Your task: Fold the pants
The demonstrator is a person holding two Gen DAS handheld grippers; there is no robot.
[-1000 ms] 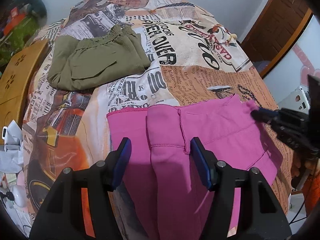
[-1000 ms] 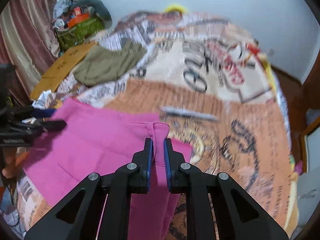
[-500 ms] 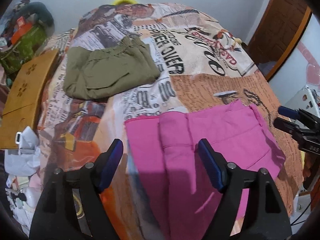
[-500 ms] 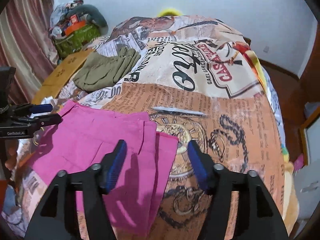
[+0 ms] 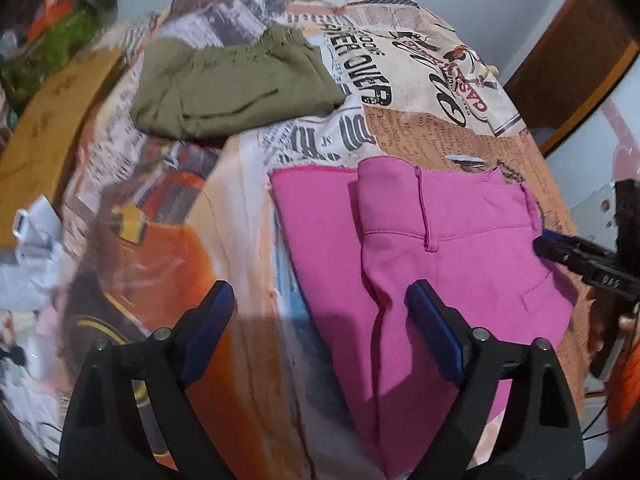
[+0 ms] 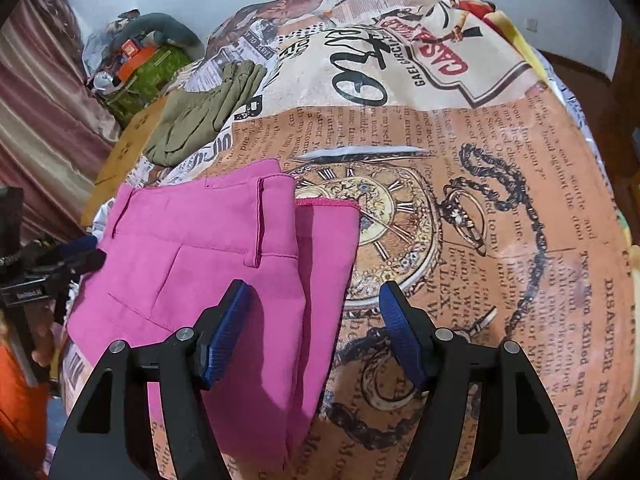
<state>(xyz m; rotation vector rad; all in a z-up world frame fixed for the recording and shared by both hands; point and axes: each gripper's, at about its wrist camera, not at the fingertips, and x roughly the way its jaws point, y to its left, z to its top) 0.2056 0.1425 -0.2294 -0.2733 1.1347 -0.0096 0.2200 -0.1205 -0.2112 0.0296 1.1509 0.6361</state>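
Pink pants (image 5: 452, 252) lie folded flat on the printed bedspread (image 5: 152, 248), waistband away from me. They also show in the right wrist view (image 6: 208, 264). My left gripper (image 5: 320, 320) is open and empty, hovering above the pants' left edge. My right gripper (image 6: 314, 320) is open and empty, above the pants' right edge. Each gripper shows at the edge of the other's view: the right gripper (image 5: 580, 258) and the left gripper (image 6: 52, 268).
Folded olive-green pants (image 5: 236, 88) lie further back on the bedspread, also in the right wrist view (image 6: 204, 120). A wooden board (image 5: 44, 140) and a pile of clutter (image 6: 136, 60) sit off the bed's left side. A wooden door (image 5: 568, 48) stands at the right.
The right gripper opened and let go of the pink pants, then drew back. The left gripper shifted left and back, staying open. The pants now lie flat.
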